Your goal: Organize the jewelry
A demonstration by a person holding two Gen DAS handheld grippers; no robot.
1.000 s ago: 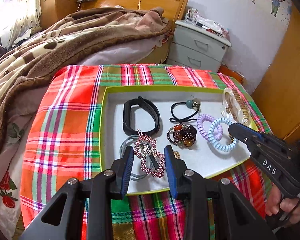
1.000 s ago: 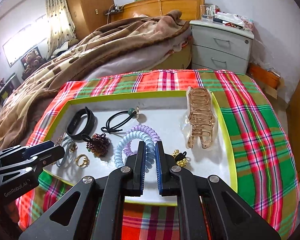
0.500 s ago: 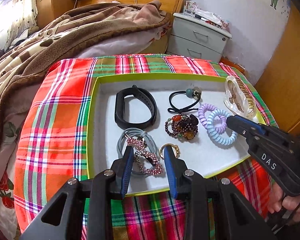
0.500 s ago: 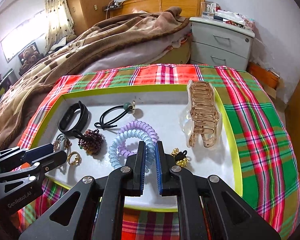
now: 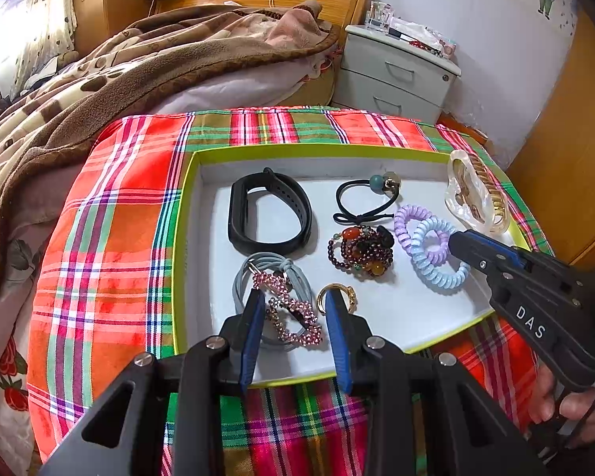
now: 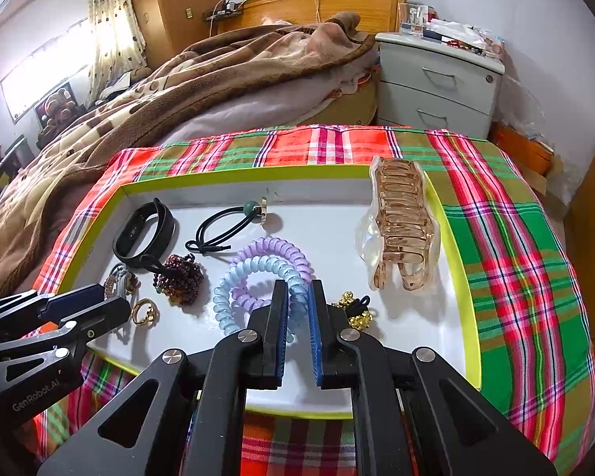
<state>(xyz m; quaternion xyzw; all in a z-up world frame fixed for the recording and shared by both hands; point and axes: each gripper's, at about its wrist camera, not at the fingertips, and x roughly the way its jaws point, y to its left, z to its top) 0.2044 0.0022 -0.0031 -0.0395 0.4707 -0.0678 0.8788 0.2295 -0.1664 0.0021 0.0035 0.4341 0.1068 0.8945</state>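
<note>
Left tongs (image 5: 295, 309): black angular frame with triangular cut-outs, two fingers (image 5: 254, 329) faced with blue ribbed pads, round silver screws at the pivots. Seen from the right wrist view, the side of its body carries pale lettering "GenRobot.AI", with more silver screw heads along the linkage

Right tongs (image 6: 297, 297): same build, black arms, blue pads on the inner faces, silver screws at each joint. From the left wrist view its flank shows white letters "DAS" and small dark screws near the tip

Right hand (image 5: 567, 408): bare fingers around the black handle; a thin dark cord loops by the wrist
</note>
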